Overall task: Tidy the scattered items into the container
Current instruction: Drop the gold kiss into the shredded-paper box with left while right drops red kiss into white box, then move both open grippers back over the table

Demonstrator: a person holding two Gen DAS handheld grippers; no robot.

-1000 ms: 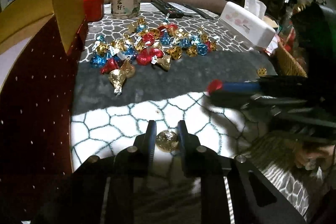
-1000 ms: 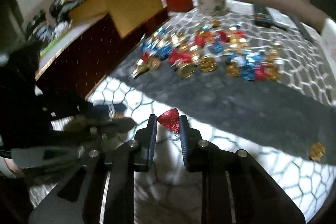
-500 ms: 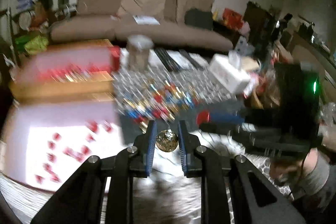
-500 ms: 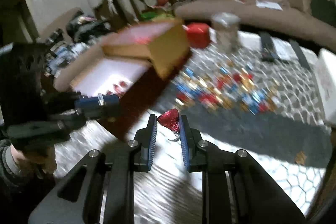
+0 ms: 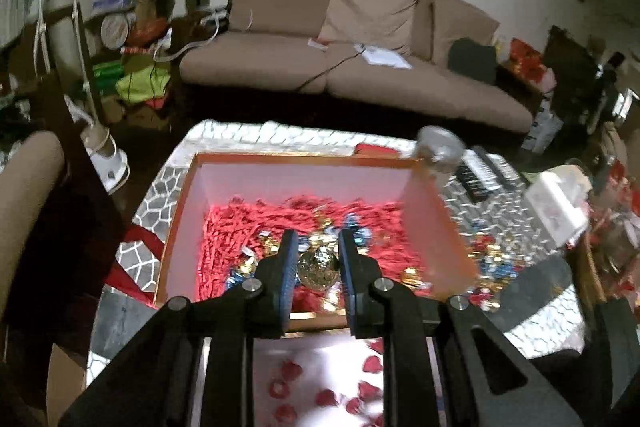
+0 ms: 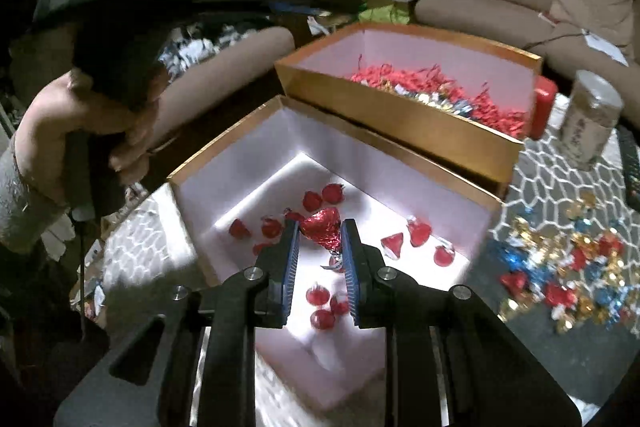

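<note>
Home living rm: brown sofa (image 5: 360, 67), clutter by wall (image 5: 132, 27).

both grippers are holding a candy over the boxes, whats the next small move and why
Probably open both and let the candies drop. The right gripper holds a red foil candy above the white-lined box half that already holds only red candies, and the left gripper holds a gold foil ball over the box with red shredded paper, where mixed candies lie. A slight lowering first might limit bouncing.

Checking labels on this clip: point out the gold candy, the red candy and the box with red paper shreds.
gold candy (image 5: 318, 264), left wrist view, centre of its foil.
red candy (image 6: 322, 227), right wrist view, middle of its foil.
box with red paper shreds (image 6: 384, 115), right wrist view, its gold side wall.
</note>
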